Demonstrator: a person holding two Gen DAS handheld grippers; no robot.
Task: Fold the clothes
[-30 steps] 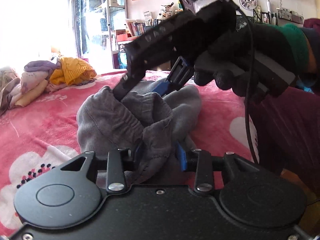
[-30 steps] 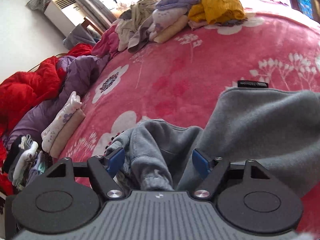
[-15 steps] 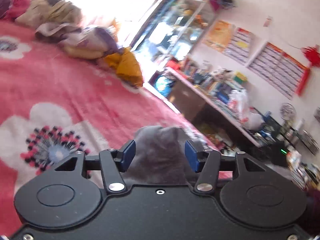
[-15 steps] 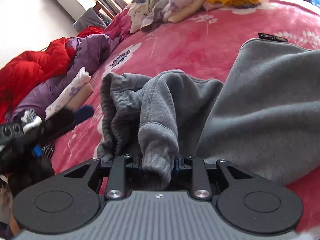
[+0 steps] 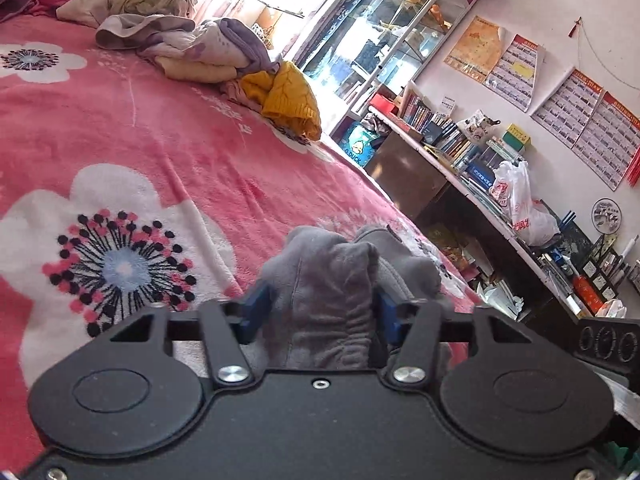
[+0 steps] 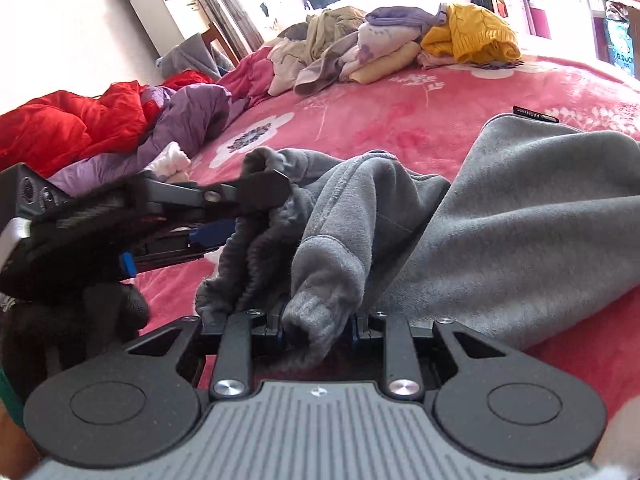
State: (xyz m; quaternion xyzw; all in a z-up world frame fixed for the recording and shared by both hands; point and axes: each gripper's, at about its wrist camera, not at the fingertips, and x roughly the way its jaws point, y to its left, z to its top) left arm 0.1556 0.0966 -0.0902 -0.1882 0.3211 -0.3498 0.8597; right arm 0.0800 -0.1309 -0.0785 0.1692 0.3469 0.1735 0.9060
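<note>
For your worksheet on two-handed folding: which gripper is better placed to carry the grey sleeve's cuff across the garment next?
Right, probably. The right gripper is clamped on the ribbed cuff, beside the flat body of the grey garment. The left gripper holds bunched fabric further from it.

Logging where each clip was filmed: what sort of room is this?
Probably a lived-in bedroom: a bed under a pink floral blanket, heaps of clothes on it, and a cluttered bookshelf alongside.

Garment [image 6: 500,216] lay on bed [image 6: 400,120], one cuff between right tongs [image 6: 318,326], bunched end between left tongs [image 5: 320,312]. Left tongs sat left of right tongs. Clothes pile [image 6: 400,44] at far end of bed; desk [image 5: 460,184] beside bed, apparently right.
</note>
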